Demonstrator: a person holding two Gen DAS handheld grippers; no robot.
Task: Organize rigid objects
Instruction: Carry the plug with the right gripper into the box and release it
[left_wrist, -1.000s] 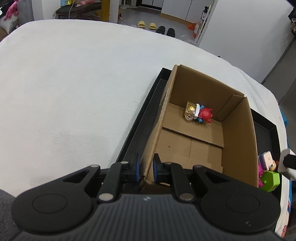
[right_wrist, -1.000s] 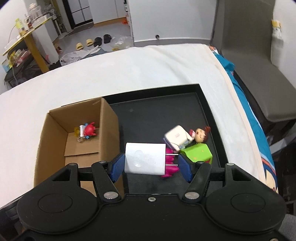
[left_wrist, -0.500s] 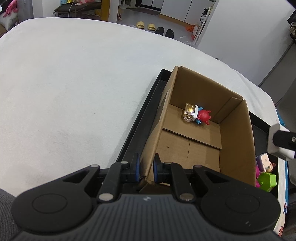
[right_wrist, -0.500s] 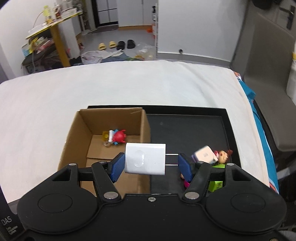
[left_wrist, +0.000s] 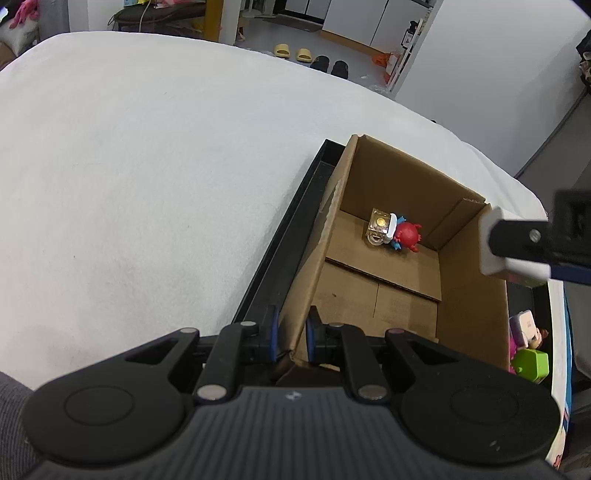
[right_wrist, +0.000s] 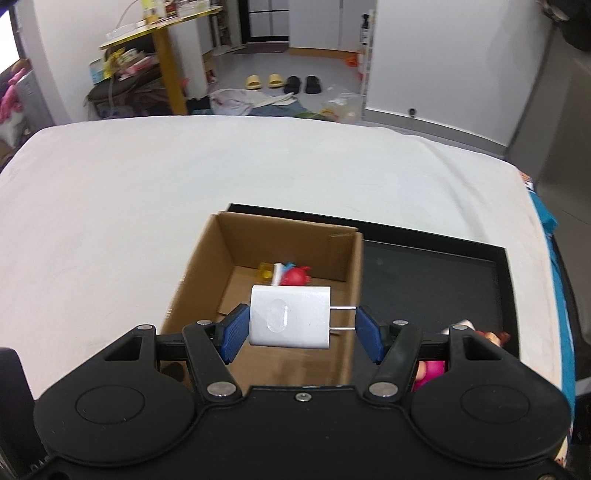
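Note:
An open cardboard box (left_wrist: 472, 295) (right_wrist: 354, 266) stands in the left part of a black tray (left_wrist: 291, 229) (right_wrist: 506, 280). My left gripper (left_wrist: 291, 338) is shut on the box's near left wall. My right gripper (right_wrist: 298, 326) is shut on a white plug adapter (right_wrist: 290, 317) (left_wrist: 496, 243), its prongs against the right pad, held above the box's opening. Inside the box lie a red toy figure (left_wrist: 406, 234) (right_wrist: 293, 277) and a clear yellow block (left_wrist: 378, 227) (right_wrist: 265, 270).
In the tray right of the box lie a green block (left_wrist: 532, 363), a small doll (right_wrist: 491, 336) with a white piece (left_wrist: 522, 323) and a pink item (right_wrist: 430, 369). White cloth (left_wrist: 147, 184) covers the surface. Slippers (right_wrist: 282, 81) and clutter are on the floor beyond.
My right gripper has carried the white adapter leftward from over the tray's toys to above the box opening, and it has rolled. The left gripper has kept its hold on the box wall.

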